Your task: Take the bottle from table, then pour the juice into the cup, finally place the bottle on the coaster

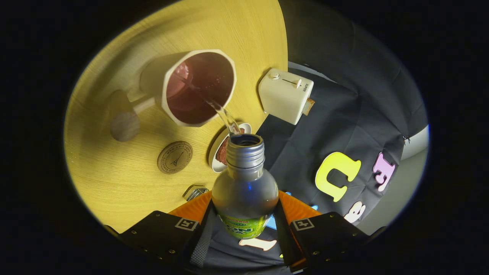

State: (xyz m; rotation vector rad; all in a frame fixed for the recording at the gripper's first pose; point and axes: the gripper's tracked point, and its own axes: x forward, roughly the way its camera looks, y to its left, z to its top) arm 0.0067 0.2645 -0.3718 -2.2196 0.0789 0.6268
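Note:
My gripper [244, 223] is shut on a clear plastic bottle [244, 191] with a green label and no cap. I hold the bottle tipped forward, its threaded neck pointing away from the fingers. A thin stream of liquid [223, 112] runs from the mouth into a cream faceted cup [198, 87] just beyond it. Dark reddish juice sits inside the cup. A round cork coaster [175, 157] lies flat on the yellow wooden table [126, 179], nearer the fingers than the cup and beside the bottle's neck.
A small white plate [218, 151] with a brown piece of food lies right behind the bottle's neck. A cream toaster [285, 95] stands at the table's edge past the bottle. A small metallic object [195, 192] rests near the fingers. The cup's handle [126, 124] points away from the toaster.

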